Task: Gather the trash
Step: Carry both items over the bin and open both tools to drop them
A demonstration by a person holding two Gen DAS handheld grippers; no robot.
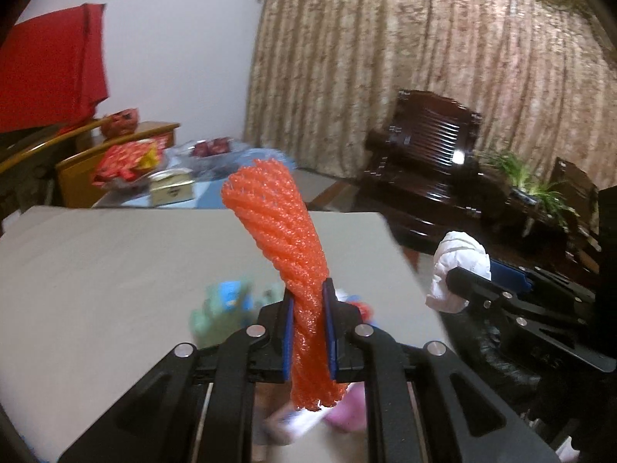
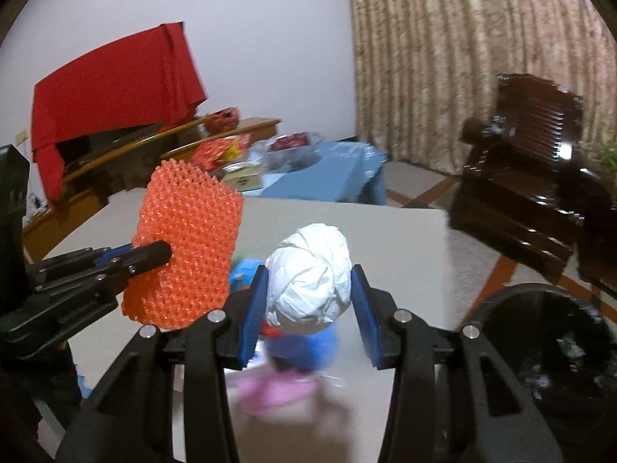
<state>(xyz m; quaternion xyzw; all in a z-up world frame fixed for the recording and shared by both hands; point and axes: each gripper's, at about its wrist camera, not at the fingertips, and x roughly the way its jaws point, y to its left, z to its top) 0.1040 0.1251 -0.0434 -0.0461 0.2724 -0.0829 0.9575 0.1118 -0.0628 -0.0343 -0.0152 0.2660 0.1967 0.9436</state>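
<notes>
My left gripper is shut on an orange foam net sleeve and holds it upright above the grey table. It also shows in the right wrist view, held at the left. My right gripper is shut on a crumpled white paper ball, held above the table; the ball also shows in the left wrist view. Blurred trash lies on the table below: a green and blue wrapper, a pink piece and a blue piece.
A black bin stands on the floor off the table's right edge. A dark wooden chair stands beyond it. A blue-covered low table with snacks and a box is behind, and curtains at the back.
</notes>
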